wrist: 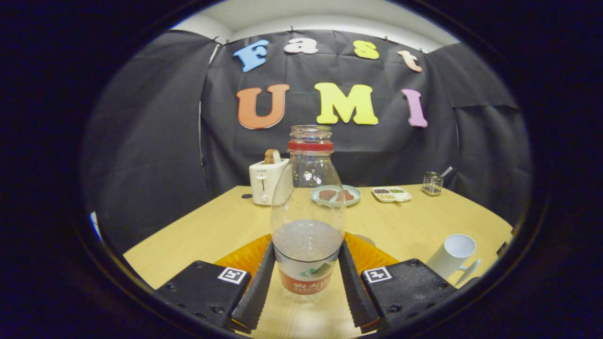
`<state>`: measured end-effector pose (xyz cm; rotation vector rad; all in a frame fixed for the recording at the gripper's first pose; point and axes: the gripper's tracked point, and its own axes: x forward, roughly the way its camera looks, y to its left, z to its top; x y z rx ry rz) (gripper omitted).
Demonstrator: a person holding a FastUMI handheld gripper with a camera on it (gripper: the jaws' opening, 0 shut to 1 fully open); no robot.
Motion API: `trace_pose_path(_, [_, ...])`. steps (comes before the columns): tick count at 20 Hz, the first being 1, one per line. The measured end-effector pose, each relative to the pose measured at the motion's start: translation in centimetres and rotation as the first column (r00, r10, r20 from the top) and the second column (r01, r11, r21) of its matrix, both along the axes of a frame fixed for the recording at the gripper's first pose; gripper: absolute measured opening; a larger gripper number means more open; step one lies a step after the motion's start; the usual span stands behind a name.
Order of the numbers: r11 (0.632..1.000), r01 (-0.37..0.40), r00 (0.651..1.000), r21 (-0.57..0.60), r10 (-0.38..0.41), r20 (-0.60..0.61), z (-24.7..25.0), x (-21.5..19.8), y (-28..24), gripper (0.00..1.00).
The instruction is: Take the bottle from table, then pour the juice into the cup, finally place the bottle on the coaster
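The gripper (306, 282) has both fingers pressed on the upright juice bottle (308, 221) (open, no cap), over the orange coaster (372, 254), white cup (452, 256) near right.

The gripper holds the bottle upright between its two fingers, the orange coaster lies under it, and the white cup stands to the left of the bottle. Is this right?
One detail is wrong: in the gripper view the white cup stands to the right of the bottle, not the left. The rest holds: the gripper grips the upright bottle between both fingers, over the orange coaster.
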<state>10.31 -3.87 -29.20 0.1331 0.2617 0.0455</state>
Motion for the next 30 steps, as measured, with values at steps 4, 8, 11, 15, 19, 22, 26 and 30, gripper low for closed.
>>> trace_pose_path(4, [0.989,0.016,0.999,0.149,-0.020,0.026,2.9,-0.9,-1.8,0.75])
trace_pose_path(8, [0.922,-0.021,0.997,0.386,-0.010,0.079,4.4,-1.2,-2.3,0.75])
trace_pose_path(11, [0.816,-0.018,0.995,0.578,-0.040,0.087,4.6,-1.5,-3.5,0.74])
trace_pose_path(15, [0.679,-0.007,0.994,0.734,-0.075,0.079,4.3,-1.8,-4.6,0.74])
trace_pose_path(19, [0.563,0.030,0.993,0.826,-0.113,0.041,3.7,-1.6,-5.1,0.74])
trace_pose_path(22, [0.445,0.050,0.992,0.894,-0.128,0.009,3.8,-1.7,-5.3,0.74])
trace_pose_path(26, [0.345,0.067,0.987,0.936,-0.158,-0.012,3.9,-1.7,-6.2,0.74])
trace_pose_path(30, [0.205,0.050,0.980,0.977,-0.197,-0.008,5.2,-1.1,-7.4,0.74])
